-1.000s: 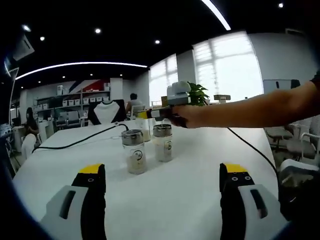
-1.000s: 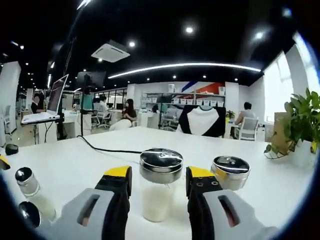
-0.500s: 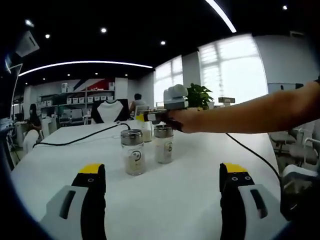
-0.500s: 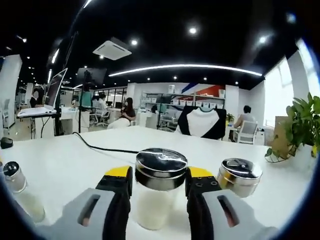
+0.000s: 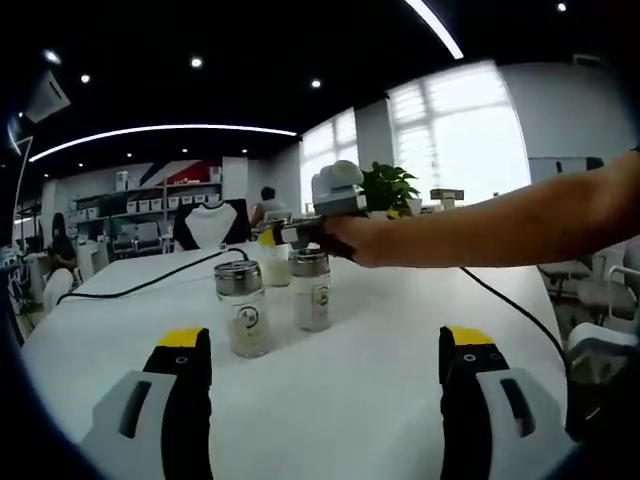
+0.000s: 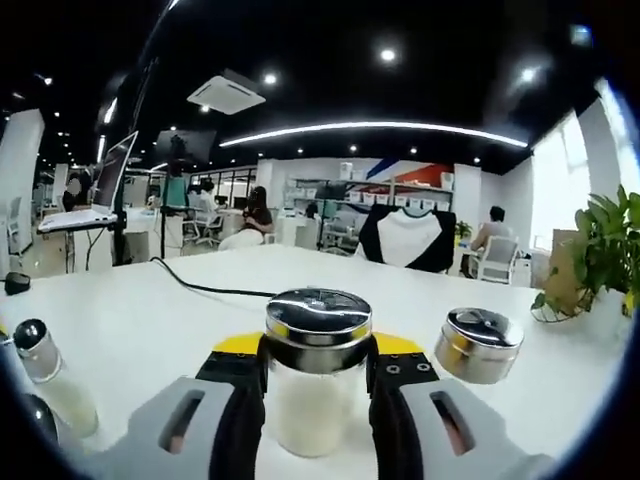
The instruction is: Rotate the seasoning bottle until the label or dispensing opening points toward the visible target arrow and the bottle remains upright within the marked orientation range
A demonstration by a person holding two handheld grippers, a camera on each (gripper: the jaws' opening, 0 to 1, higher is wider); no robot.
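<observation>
right gripper (image 6: 315, 385) clamping seasoning bottle (image 6: 317, 385), labels too small to read

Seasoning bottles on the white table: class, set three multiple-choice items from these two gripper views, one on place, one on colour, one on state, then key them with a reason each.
1. Where is the silver-lidded seasoning bottle in the right gripper view?
A. Between the right gripper's jaws
B. Lying beside the potted plant
C. On the laptop

2. What colour are the tips of the left gripper's jaws?
A. Red
B. Yellow
C. Green

3. How does the left gripper stand?
A. Shut on a bottle
B. Open, holding nothing
C. Shut on the black cable

Key: 1 A, both jaws press the bottle's sides under its lid. 2 B, yellow caps top both jaws. 3 B, its jaws stand wide apart over bare table.
</observation>
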